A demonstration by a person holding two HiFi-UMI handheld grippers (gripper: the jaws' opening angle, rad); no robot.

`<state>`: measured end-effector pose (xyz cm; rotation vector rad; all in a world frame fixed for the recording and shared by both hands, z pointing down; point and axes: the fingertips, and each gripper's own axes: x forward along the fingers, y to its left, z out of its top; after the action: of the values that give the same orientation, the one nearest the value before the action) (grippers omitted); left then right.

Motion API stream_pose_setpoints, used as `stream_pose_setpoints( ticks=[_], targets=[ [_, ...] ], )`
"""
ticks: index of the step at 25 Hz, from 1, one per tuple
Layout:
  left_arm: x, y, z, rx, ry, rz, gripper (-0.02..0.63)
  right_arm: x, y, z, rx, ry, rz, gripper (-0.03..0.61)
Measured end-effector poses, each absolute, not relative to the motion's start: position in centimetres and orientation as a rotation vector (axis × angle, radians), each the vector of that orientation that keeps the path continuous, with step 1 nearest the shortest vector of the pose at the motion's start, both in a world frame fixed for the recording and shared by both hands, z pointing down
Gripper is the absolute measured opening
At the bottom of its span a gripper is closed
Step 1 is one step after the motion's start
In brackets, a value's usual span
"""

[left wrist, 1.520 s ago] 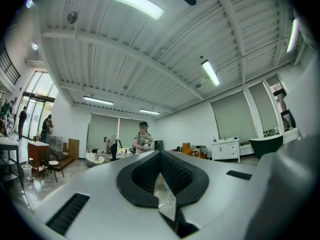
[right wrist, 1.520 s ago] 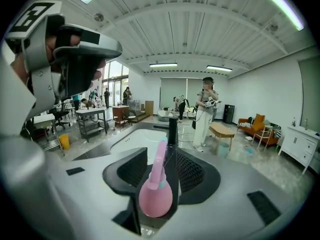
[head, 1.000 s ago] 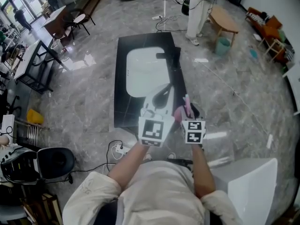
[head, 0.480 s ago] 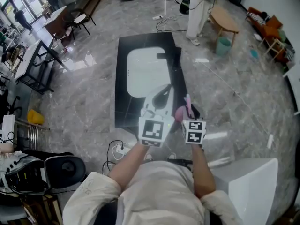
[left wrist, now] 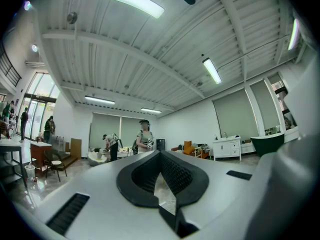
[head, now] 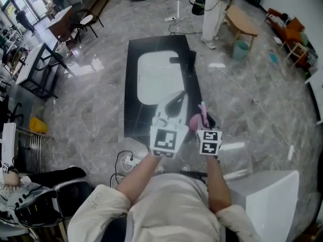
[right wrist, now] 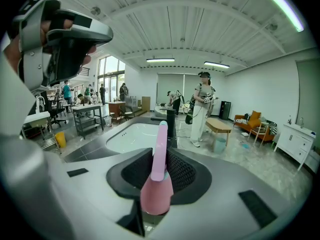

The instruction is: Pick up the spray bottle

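Observation:
A pink spray bottle (right wrist: 157, 186) stands upright between the jaws of my right gripper (right wrist: 160, 156), its long nozzle pointing up and away. The jaws have just been closing and their black pads now press on the bottle's body. In the head view the spray bottle (head: 194, 120) sits in front of the right gripper (head: 202, 118), above the near right corner of the black counter (head: 132, 110). My left gripper (head: 177, 97) hovers beside it to the left, over the counter. In its own view the left gripper (left wrist: 160, 156) has its tips together and holds nothing.
A white sink (head: 154, 77) with a black faucet (head: 184, 61) is set in the counter. A power strip and cables (head: 130, 160) lie on the floor near my feet. A white cabinet (head: 272, 200) stands at lower right, an office chair (head: 35, 205) at lower left. A person (head: 214, 9) stands beyond the counter.
Both grippers and the bottle stay where they were in the head view. The office chair at the lower left has shifted and turned.

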<state>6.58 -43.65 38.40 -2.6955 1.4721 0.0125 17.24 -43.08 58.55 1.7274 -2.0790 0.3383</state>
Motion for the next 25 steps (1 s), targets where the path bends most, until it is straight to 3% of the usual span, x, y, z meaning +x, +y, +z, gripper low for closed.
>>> stream_pose_setpoints(
  ticks=[11,25],
  targets=[
    [6.5,-43.3,38.3,-2.694,1.470,0.023,0.002,17.6,-42.7,57.8,1.763,-2.078,0.336,0.092],
    [6.4,-43.2,37.4,-2.685,1.469,0.050,0.002,17.1,-42.5,46.9,1.888,-2.182,0.095,0.092]
  ],
)
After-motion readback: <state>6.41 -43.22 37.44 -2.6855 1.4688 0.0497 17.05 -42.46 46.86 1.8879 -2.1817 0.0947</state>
